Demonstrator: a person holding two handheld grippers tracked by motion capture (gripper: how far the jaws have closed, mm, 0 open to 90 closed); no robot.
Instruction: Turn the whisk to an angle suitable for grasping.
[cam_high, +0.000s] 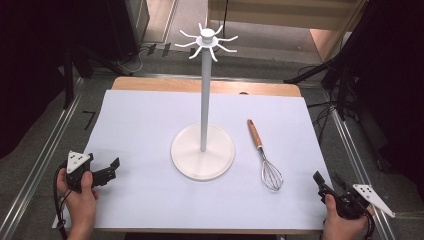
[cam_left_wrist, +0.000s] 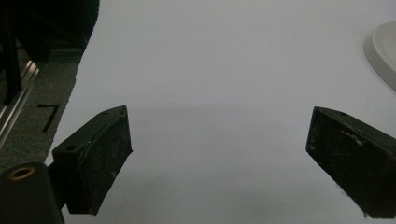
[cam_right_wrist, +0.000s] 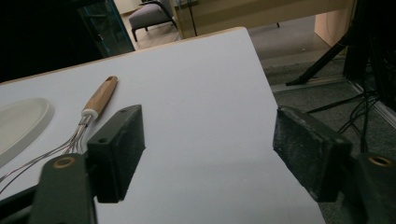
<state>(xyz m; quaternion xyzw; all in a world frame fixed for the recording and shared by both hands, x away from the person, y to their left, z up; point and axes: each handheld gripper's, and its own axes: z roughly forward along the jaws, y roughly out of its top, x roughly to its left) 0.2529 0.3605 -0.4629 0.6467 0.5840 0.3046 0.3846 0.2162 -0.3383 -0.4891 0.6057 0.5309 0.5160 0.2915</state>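
Note:
A white stand (cam_high: 203, 90) with a round base (cam_high: 202, 151) and hook arms at its top rises mid-table. To its right lies a wire whisk (cam_high: 264, 153) with a wooden handle, handle pointing away from me; the whisk (cam_right_wrist: 88, 115) also lies left of my right jaws. My left gripper (cam_high: 111, 166) rests at the table's front left, held by a hand, open with bare white surface between its jaws (cam_left_wrist: 219, 154). My right gripper (cam_high: 326, 182) sits at the front right corner, open and holding nothing (cam_right_wrist: 208, 154).
A white sheet (cam_high: 150, 130) covers the wooden table. The stand base edge (cam_left_wrist: 380, 51) shows at the upper right of the left gripper view. Metal rails run along both table sides; dark tripod legs and cables (cam_high: 325, 75) stand on the floor beyond the right edge.

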